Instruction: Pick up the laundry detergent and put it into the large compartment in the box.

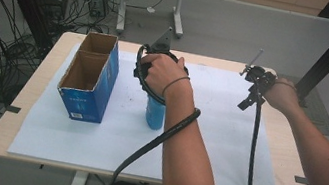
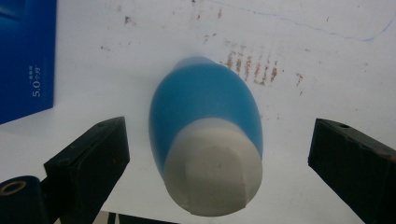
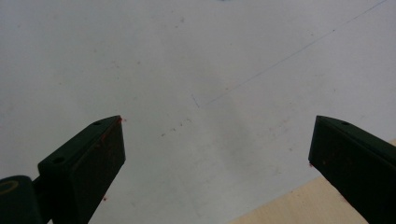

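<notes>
Above the blue bottle [image 2: 205, 140] standing upright on the white sheet [image 1: 225, 143] beside the open box [image 1: 89, 77]: left gripper [image 2: 217, 154] spread wide astride the cap, likely pre-grasp, needing descent then closing; right gripper [image 3: 217, 154] likewise spread, idle.

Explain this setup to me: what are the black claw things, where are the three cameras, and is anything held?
A person holds a two-jaw gripper in each hand. The high view looks down on the table, covered by a white sheet. The other two cameras ride on the grippers and look along their black jaws. The left gripper hangs open over an upright blue bottle with a pale cap, jaws either side, not touching. An open blue cardboard box stands beside it. The right gripper is open over bare sheet. Nothing is held.
</notes>
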Available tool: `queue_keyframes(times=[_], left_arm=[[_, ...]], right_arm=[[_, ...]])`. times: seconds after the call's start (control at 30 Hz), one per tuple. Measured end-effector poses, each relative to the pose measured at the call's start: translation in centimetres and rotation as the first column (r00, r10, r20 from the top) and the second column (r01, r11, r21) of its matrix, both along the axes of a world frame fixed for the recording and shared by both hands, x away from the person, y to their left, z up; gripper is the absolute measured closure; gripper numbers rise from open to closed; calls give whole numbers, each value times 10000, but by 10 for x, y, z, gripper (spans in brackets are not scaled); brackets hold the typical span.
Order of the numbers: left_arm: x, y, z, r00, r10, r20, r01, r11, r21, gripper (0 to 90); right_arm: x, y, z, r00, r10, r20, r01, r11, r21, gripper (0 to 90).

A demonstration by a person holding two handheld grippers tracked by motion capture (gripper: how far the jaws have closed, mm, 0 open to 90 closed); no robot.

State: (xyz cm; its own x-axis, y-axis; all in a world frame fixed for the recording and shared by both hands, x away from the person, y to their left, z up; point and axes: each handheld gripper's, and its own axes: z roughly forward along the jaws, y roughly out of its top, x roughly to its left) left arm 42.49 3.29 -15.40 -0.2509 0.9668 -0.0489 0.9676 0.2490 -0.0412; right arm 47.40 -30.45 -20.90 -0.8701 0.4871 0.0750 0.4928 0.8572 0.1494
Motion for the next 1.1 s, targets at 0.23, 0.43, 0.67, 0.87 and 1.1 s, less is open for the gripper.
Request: queue_keyframes(times=[0.23,0.43,0.67,0.87,1.1], left_arm=[[0,0,-2,10000,-41,-28,41,10000,15,57],[-1,-2,-2,10000,-79,12,79,9999,137,57],[-1,-2,-3,10000,-90,-23,90,9999,130,57],[-1,-3,-2,9999,-129,-61,130,9998,157,57],[-4,-1,0,10000,-76,51,75,9999,113,54]], right_arm=[[0,0,0,10000,-39,30,39,10000,-16,37],[0,-1,-1,10000,-57,6,57,10000,-6,39],[-1,-2,0,9999,-33,112,33,10000,-10,38],[-3,-4,1,9999,-29,139,29,10000,38,37],[-3,-5,1,9999,-61,156,61,10000,24,37]])
